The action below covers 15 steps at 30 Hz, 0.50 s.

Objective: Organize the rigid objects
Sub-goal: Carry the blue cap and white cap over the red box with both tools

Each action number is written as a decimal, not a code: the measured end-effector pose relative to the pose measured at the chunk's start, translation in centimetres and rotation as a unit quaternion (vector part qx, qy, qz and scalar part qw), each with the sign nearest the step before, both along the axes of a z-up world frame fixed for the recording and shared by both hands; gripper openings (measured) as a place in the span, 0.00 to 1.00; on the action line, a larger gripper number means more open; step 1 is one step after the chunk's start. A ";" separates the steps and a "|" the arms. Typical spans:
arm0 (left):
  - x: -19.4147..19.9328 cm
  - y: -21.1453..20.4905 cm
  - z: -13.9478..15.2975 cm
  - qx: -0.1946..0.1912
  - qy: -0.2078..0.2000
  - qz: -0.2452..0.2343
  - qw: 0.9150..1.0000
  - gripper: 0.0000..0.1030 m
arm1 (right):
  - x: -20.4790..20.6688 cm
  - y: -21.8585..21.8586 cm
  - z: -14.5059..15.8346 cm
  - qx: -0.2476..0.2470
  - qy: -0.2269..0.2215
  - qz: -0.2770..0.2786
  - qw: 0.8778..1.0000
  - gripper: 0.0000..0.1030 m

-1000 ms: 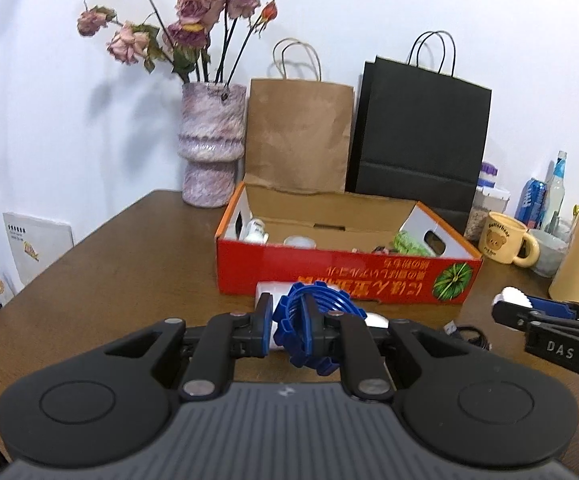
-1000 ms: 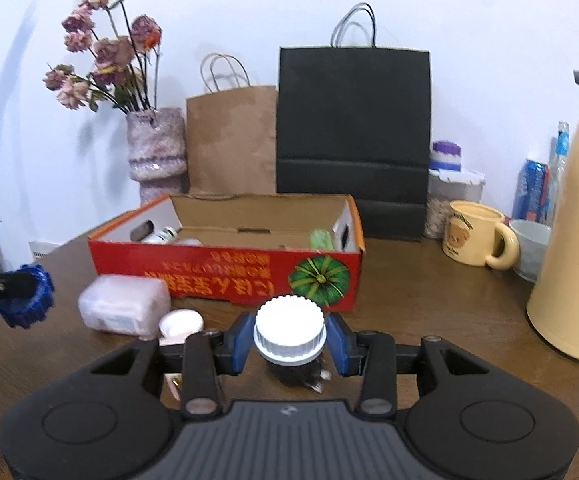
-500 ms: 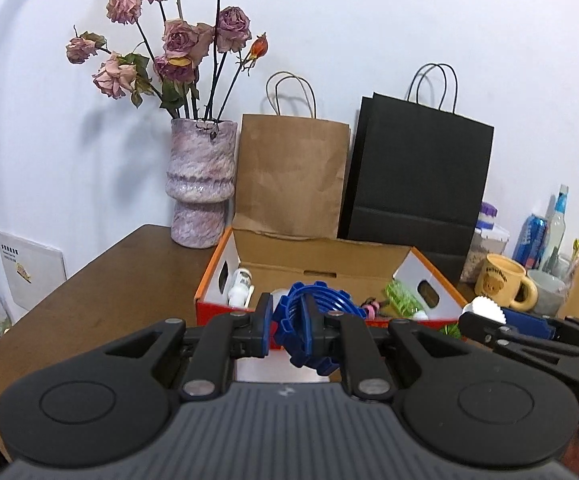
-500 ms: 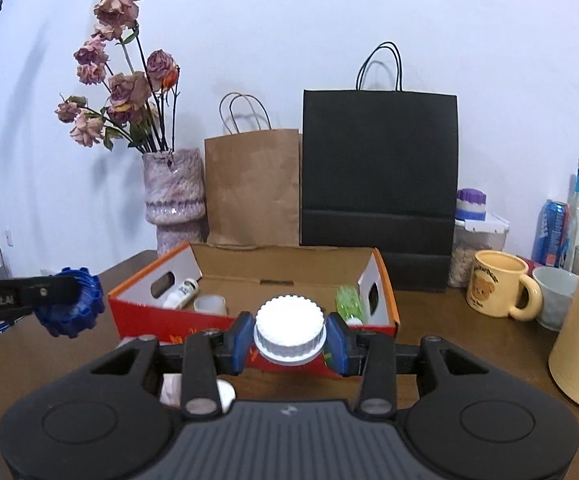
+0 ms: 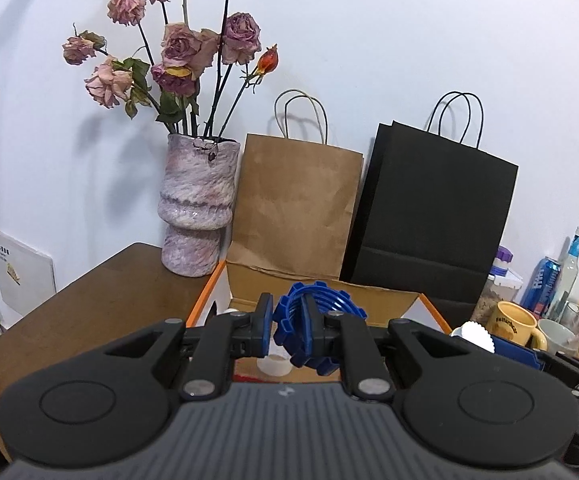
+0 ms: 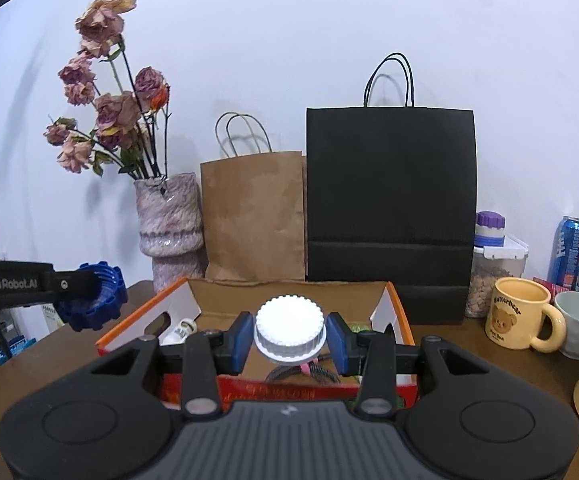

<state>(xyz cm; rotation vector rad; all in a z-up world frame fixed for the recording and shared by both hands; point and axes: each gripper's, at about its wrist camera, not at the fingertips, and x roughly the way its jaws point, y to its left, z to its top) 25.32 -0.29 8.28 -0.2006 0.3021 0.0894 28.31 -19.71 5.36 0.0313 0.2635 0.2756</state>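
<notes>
At lower centre of both views we see the open cardboard box (image 6: 403, 320) on the bench (image 5: 101, 292). Our left tool (image 5: 287, 330) is clamped on a blue ribbed ring (image 5: 321, 308) above it. Our right tool (image 6: 289, 338) grips a white ridged cap (image 6: 289, 330) over the box.

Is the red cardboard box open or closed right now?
Open. The box has no lid over it, and a small white bottle shows inside.
</notes>
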 end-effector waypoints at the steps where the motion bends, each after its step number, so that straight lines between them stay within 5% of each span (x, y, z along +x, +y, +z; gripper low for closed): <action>1: 0.5 0.0 0.0 -0.001 0.001 0.000 1.000 0.15 | 0.5 0.0 0.0 0.000 -0.002 -0.003 1.000 0.38; 15: 7.9 0.2 -1.2 0.008 0.013 0.009 1.000 0.15 | 7.4 0.6 -0.7 -0.003 0.010 0.003 1.000 0.38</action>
